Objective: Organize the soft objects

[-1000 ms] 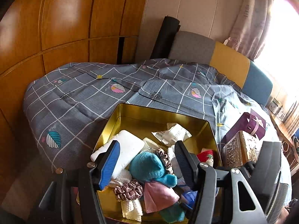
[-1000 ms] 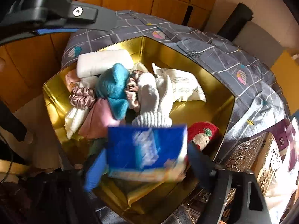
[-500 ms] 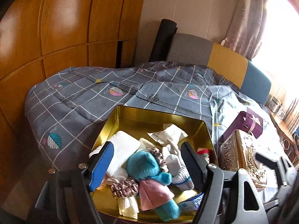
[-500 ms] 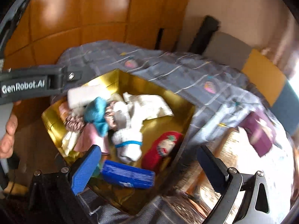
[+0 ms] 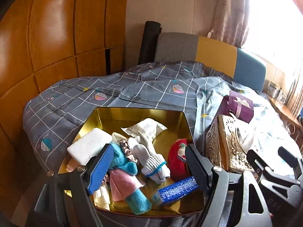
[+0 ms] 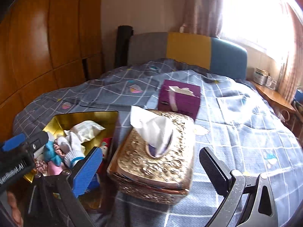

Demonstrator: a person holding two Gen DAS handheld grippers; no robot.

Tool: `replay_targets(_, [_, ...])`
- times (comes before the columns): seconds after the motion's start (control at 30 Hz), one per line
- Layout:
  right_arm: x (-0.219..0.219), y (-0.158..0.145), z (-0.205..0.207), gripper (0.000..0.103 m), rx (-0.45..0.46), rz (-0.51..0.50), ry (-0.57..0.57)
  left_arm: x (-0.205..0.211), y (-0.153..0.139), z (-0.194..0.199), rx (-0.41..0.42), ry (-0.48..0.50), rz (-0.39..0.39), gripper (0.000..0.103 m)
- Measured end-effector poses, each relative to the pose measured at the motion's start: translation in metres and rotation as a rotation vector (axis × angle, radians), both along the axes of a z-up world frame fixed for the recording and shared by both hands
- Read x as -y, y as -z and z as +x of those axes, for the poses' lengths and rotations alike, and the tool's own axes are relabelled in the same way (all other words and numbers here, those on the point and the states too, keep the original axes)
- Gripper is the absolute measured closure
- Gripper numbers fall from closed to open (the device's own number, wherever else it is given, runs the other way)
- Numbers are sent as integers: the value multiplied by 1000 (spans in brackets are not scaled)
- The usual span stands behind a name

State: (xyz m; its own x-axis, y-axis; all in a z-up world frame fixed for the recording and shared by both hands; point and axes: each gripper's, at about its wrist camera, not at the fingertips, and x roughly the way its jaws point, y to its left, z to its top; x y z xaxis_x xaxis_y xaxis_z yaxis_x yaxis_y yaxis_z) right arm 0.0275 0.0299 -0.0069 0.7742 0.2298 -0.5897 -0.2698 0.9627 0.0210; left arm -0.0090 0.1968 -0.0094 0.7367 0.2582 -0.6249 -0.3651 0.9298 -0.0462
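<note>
A gold tin (image 5: 106,117) on the bed holds soft things: a white pad (image 5: 89,145), a teal plush (image 5: 123,162), a pink cloth (image 5: 123,183), a grey sock (image 5: 153,162), a red sock (image 5: 178,158), a white packet (image 5: 147,128) and a blue packet (image 5: 176,189). My left gripper (image 5: 149,168) is open and empty above the tin's near side. My right gripper (image 6: 151,172) is open and empty, in front of the gold tissue box (image 6: 161,162), to the right of the tin (image 6: 56,121).
The gold tissue box (image 5: 227,143) stands right of the tin, with a purple gift box (image 6: 180,98) behind it. The grey checked quilt (image 6: 236,132) covers the bed. Wooden wardrobe panels (image 5: 47,37) stand left; a headboard (image 6: 189,49) and bright window are at the back.
My right gripper let the blue packet go into the tin, then swung right, out of the tin, toward the tissue box. My left gripper pulled back slightly and stays open.
</note>
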Motion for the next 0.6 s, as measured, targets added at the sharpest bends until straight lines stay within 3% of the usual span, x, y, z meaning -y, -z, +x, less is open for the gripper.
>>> replay_targets(0.6, [22, 3, -4, 0, 5, 33, 48, 22, -3, 0, -10, 45, 51, 24])
